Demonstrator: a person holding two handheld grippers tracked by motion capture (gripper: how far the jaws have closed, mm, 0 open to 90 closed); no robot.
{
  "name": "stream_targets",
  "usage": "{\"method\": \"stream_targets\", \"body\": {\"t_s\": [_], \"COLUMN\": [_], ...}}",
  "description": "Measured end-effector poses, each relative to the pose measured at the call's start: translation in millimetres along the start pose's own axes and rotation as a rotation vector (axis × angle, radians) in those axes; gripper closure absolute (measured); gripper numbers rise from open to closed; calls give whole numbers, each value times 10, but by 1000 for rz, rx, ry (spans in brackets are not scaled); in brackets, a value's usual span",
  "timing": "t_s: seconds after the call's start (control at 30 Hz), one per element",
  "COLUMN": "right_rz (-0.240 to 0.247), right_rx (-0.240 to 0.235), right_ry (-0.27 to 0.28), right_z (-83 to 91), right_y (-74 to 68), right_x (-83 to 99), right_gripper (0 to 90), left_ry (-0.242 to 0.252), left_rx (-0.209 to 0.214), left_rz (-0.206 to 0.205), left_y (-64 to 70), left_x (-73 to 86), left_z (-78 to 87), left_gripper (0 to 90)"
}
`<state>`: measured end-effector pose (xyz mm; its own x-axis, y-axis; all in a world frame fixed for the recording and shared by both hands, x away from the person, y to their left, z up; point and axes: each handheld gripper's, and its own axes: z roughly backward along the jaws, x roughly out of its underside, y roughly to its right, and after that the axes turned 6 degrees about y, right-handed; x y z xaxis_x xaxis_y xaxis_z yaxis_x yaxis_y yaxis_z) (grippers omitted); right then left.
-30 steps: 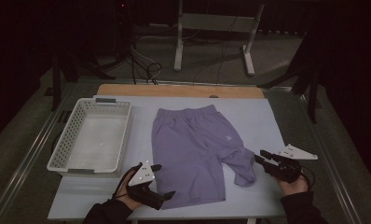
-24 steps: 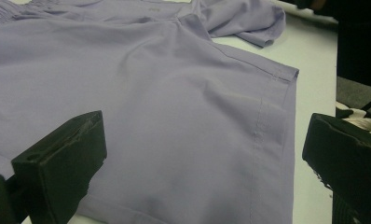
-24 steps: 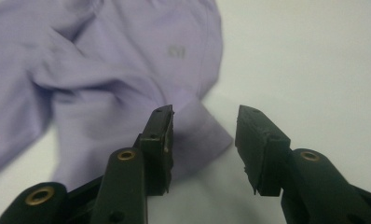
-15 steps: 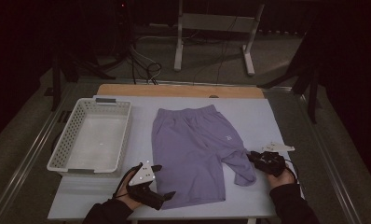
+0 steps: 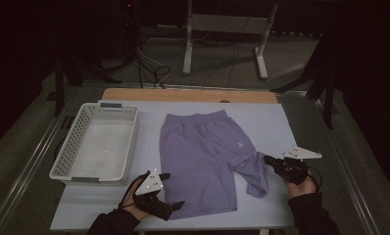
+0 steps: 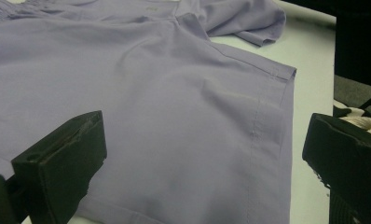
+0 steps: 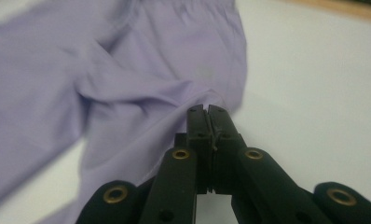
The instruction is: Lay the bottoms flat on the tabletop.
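A pair of lavender shorts [image 5: 203, 152] lies flat on the pale table [image 5: 286, 122], waistband at the far side. Its right leg is rumpled and folded toward the middle. My left gripper [image 5: 169, 192] rests at the front edge by the left leg's hem, open. In the left gripper view the hem corner of the shorts [image 6: 151, 93] lies between the wide-apart jaws of that gripper [image 6: 202, 158]. My right gripper [image 5: 270, 160] is at the outer edge of the right leg. In the right gripper view it [image 7: 208, 112] is shut, with the cloth [image 7: 127, 60] puckered up to its tips.
An empty white slotted basket [image 5: 60, 164] stands on the table's left side. A wooden strip [image 5: 188, 94] runs along the far edge. Beyond it are a metal stand [image 5: 188, 49] and cables [image 5: 151, 68] on the dark floor.
My right gripper has slid left to the edge of the shorts' right leg and shut there. The left gripper has stayed where it was.
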<state>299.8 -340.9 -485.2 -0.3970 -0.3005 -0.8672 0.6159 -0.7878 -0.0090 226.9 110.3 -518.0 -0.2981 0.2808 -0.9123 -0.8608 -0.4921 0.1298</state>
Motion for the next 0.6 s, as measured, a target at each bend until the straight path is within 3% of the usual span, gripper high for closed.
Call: {"method": "stream_targets", "body": {"t_s": [0.13, 0.3, 0.47, 0.6], "right_rz": [9, 26, 104, 167], "right_rx": [-29, -120, -256, -375], "right_ry": [62, 111, 89, 16], "right_z": [169, 349, 425, 377], "right_y": [-71, -277, -600, -834], "right_x": [-139, -272, -290, -237], "right_gripper": [894, 893, 893, 889], "left_ry": [-2, -3, -7, -5], "left_rx": [0, -2, -2, 1], "left_rz": [6, 5, 5, 0], "left_y": [-5, -3, -4, 0], "left_x": [-1, -1, 4, 1], "left_z": [0, 1, -2, -3], "left_gripper": [3, 3, 4, 4]}}
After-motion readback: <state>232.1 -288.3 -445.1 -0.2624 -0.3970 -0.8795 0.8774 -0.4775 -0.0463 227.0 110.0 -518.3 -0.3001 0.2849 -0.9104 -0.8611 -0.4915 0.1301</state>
